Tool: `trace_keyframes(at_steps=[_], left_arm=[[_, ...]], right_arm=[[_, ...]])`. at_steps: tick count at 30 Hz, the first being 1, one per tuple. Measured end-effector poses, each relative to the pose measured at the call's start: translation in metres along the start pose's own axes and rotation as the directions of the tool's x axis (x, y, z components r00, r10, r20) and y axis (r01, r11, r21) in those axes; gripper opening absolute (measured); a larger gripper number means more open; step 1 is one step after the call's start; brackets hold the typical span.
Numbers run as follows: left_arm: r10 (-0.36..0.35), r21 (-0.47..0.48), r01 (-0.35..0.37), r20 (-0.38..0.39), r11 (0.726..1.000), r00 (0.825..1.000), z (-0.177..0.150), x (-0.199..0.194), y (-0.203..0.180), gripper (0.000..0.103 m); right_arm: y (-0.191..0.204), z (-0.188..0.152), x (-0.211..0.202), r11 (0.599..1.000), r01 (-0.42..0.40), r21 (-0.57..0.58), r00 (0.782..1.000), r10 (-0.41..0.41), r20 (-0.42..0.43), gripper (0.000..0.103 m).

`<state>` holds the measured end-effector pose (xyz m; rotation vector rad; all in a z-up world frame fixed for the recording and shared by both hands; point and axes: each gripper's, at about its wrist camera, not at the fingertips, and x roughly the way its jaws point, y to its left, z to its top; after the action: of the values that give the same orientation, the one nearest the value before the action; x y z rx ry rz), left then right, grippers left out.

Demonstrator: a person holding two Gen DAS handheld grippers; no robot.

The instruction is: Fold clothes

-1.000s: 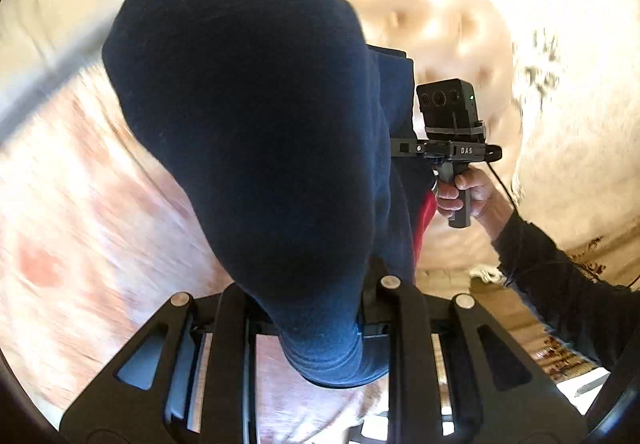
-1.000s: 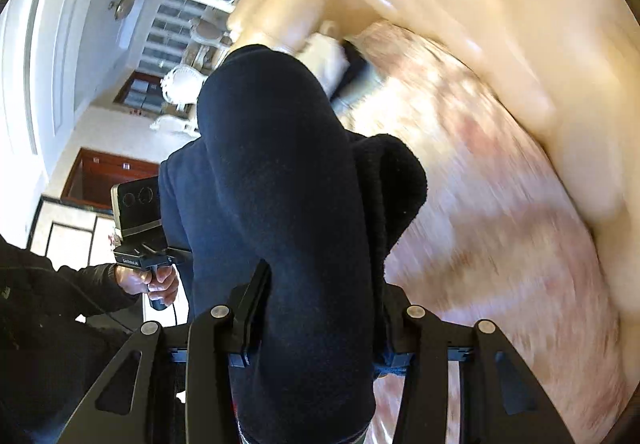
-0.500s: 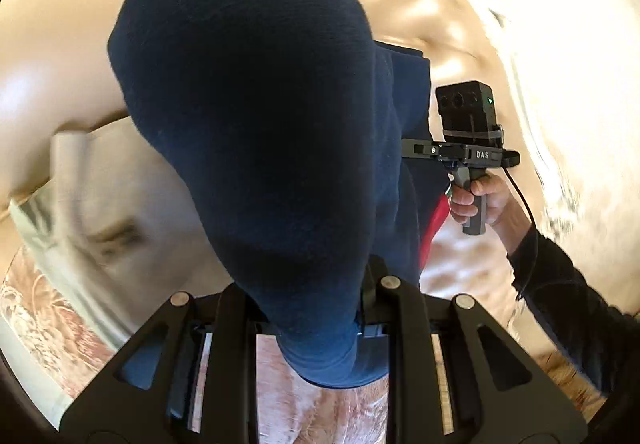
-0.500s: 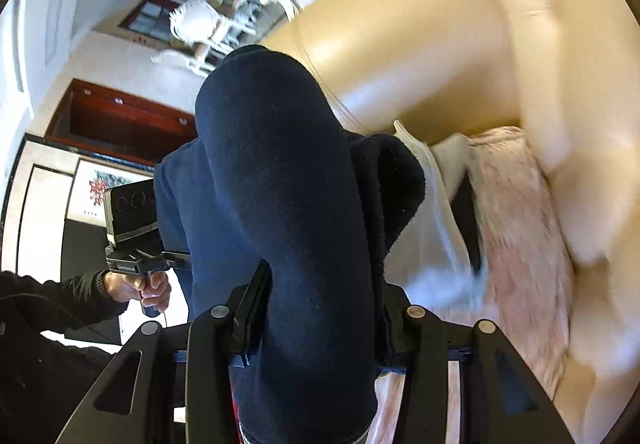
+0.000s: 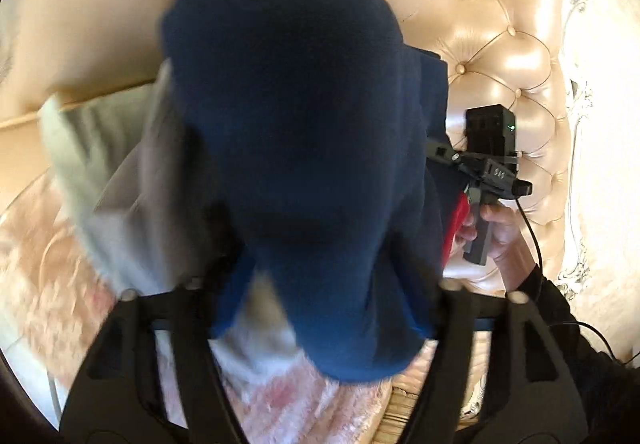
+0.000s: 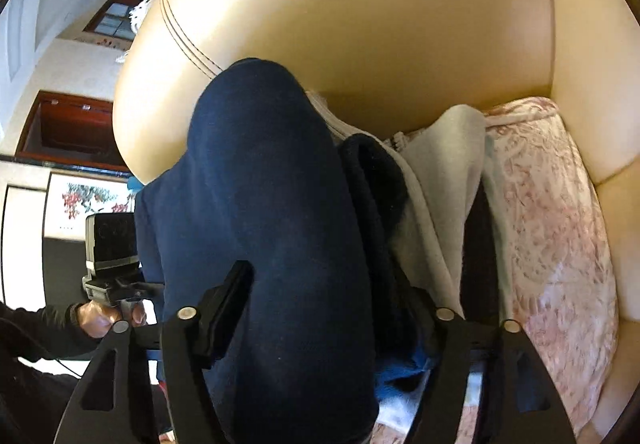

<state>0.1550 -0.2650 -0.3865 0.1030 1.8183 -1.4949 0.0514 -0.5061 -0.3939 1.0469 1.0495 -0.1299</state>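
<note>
I hold a navy garment (image 5: 304,148) up between both grippers over a cream leather sofa (image 6: 360,24). In my left wrist view, the left gripper (image 5: 316,308) has its jaws clamped on a thick bunch of the navy cloth, which billows up toward 12 o'clock and fills the centre; the frame is blurred. At 3 o'clock the right hand (image 5: 500,232) grips its tool's handle before the tufted backrest (image 5: 508,84). In my right wrist view, the right gripper (image 6: 320,324) likewise pinches a fold of the garment. At 2 o'clock a grey garment (image 6: 444,172) lies on the pink patterned seat cover (image 6: 552,244). At 8 o'clock the left hand (image 6: 96,320) shows.
</note>
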Motion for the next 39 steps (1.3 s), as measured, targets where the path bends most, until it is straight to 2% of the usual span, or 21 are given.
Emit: trace_keyframes(at_steps=[2,4,5,6,7,8,10,11,13,18,20,21,23,26,28,29,31,34,36,38,39], left_arm=[[0.049,0.014,-0.049,0.008,0.999,0.999,-0.005,-0.027,-0.004,0.078],[0.149,0.063,-0.151,0.044,0.986,0.988,-0.013,-0.051,-0.016,0.076],[0.188,0.109,-0.198,0.094,0.974,0.978,-0.017,-0.064,-0.029,0.076],[0.202,0.188,-0.226,0.139,0.956,0.970,-0.023,-0.072,-0.047,0.072],[0.214,0.269,-0.258,0.182,0.928,0.960,-0.029,-0.079,-0.066,0.069],[0.230,0.366,-0.296,0.213,0.882,0.950,-0.034,-0.074,-0.087,0.067],[0.262,0.554,-0.356,0.245,0.752,0.933,-0.040,-0.044,-0.126,0.061],[0.283,0.607,-0.371,0.241,0.703,0.929,-0.034,-0.034,-0.128,0.060],[0.315,0.681,-0.370,0.211,0.631,0.925,-0.033,-0.010,-0.130,0.060],[0.386,0.731,-0.385,0.179,0.563,0.905,-0.038,-0.004,-0.087,0.060],[0.396,0.750,-0.402,0.203,0.525,0.895,-0.043,0.001,-0.091,0.065],[0.398,0.748,-0.409,0.211,0.523,0.893,-0.044,-0.001,-0.093,0.068],[0.402,0.743,-0.423,0.225,0.518,0.887,-0.047,-0.006,-0.096,0.069],[0.394,0.733,-0.440,0.251,0.518,0.884,-0.056,-0.027,-0.108,0.081],[0.357,0.733,-0.467,0.318,0.495,0.878,-0.074,-0.055,-0.124,0.100],[0.332,0.734,-0.477,0.351,0.483,0.876,-0.084,-0.071,-0.131,0.103],[0.277,0.736,-0.504,0.421,0.452,0.864,-0.110,-0.104,-0.134,0.103],[0.237,0.753,-0.559,0.506,0.348,0.829,-0.146,-0.158,-0.103,0.103],[0.218,0.750,-0.587,0.545,0.306,0.810,-0.163,-0.169,-0.088,0.103],[0.178,0.729,-0.615,0.591,0.299,0.787,-0.186,-0.182,-0.081,0.103],[0.149,0.735,-0.599,0.585,0.319,0.797,-0.200,-0.186,-0.083,0.103]], right_arm=[[0.003,-0.003,-0.018,0.999,0.049,0.016,0.998,-0.049,0.050,0.080],[0.010,-0.011,-0.052,0.994,0.098,0.043,0.986,-0.103,0.128,0.080],[0.015,-0.014,-0.068,0.990,0.130,0.048,0.977,-0.136,0.165,0.080],[0.034,-0.009,-0.088,0.974,0.223,0.046,0.945,-0.228,0.233,0.080],[0.053,-0.016,-0.100,0.963,0.266,0.036,0.920,-0.265,0.288,0.080],[0.073,-0.023,-0.111,0.951,0.308,0.029,0.891,-0.299,0.341,0.080],[0.105,-0.028,-0.108,0.939,0.344,-0.008,0.863,-0.313,0.397,0.081],[0.115,-0.031,-0.101,0.927,0.373,-0.037,0.852,-0.326,0.411,0.082],[0.130,-0.034,-0.061,0.896,0.438,-0.075,0.829,-0.370,0.420,0.082],[0.130,-0.038,0.002,0.857,0.511,-0.065,0.807,-0.453,0.379,0.082],[0.130,-0.039,0.026,0.840,0.540,-0.062,0.796,-0.485,0.363,0.092],[0.130,-0.040,0.039,0.831,0.554,-0.061,0.790,-0.501,0.354,0.103],[0.140,-0.042,0.049,0.786,0.614,-0.075,0.750,-0.550,0.367,0.103],[0.170,-0.085,0.040,0.769,0.639,-0.008,0.690,-0.569,0.448,0.103],[0.190,-0.113,0.034,0.757,0.652,0.038,0.645,-0.580,0.499,0.103],[0.200,-0.128,0.031,0.752,0.657,0.061,0.621,-0.585,0.523,0.103],[0.221,-0.156,0.025,0.740,0.664,0.108,0.570,-0.594,0.568,0.103],[0.251,-0.199,0.016,0.722,0.668,0.179,0.488,-0.607,0.628,0.103],[0.271,-0.227,0.010,0.711,0.666,0.227,0.429,-0.614,0.663,0.103],[0.291,-0.256,0.004,0.699,0.660,0.274,0.368,-0.619,0.694,0.103],[0.299,-0.268,0.012,0.693,0.667,0.274,0.351,-0.616,0.705,0.103]])
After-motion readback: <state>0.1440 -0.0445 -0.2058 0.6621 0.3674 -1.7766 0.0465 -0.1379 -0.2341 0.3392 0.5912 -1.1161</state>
